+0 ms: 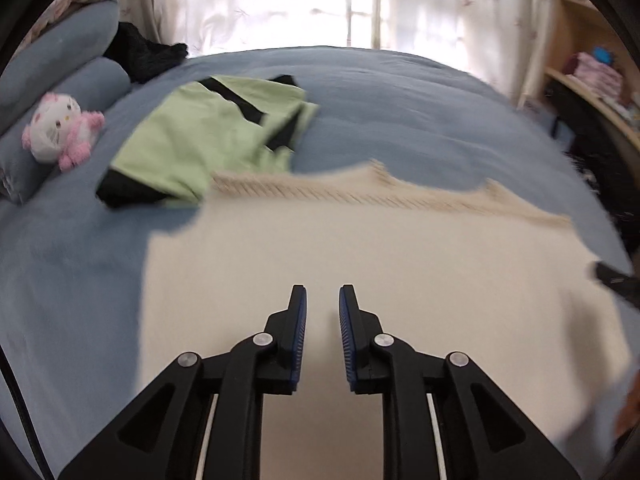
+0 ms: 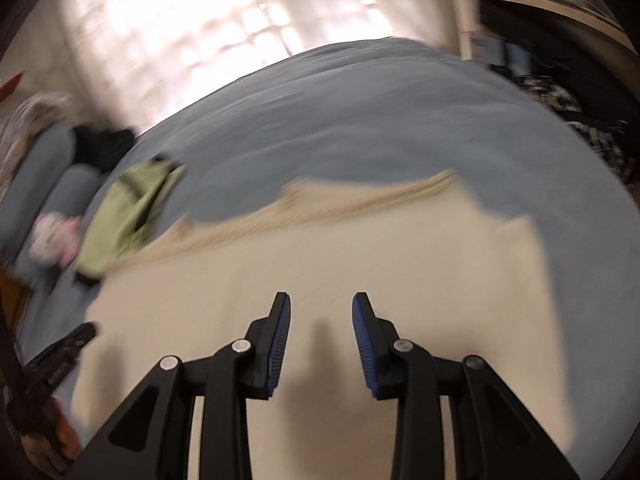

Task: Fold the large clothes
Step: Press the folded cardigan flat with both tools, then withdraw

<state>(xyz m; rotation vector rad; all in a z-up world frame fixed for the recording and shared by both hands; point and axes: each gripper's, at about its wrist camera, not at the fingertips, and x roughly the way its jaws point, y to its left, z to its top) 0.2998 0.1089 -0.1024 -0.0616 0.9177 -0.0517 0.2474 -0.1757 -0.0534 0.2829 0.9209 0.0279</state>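
A large cream garment [image 1: 400,248] lies spread flat on the blue bed [image 1: 400,112], with its ribbed hem [image 1: 360,194] along the far edge. My left gripper [image 1: 323,292] hovers over the garment's near part, its jaws slightly apart and nothing between them. In the right wrist view, the right gripper [image 2: 321,300] stands open over the same cream garment [image 2: 360,248], also holding nothing. A folded flap of the cloth [image 2: 520,264] lies at its right side. Both views are motion-blurred.
A green and black garment [image 1: 200,136] lies crumpled beyond the cream one at the left. A pink and white plush toy [image 1: 60,132] leans on grey-blue pillows [image 1: 60,52], with a black item [image 1: 144,52] behind. Wooden shelves [image 1: 592,80] stand at the right, curtains at the back.
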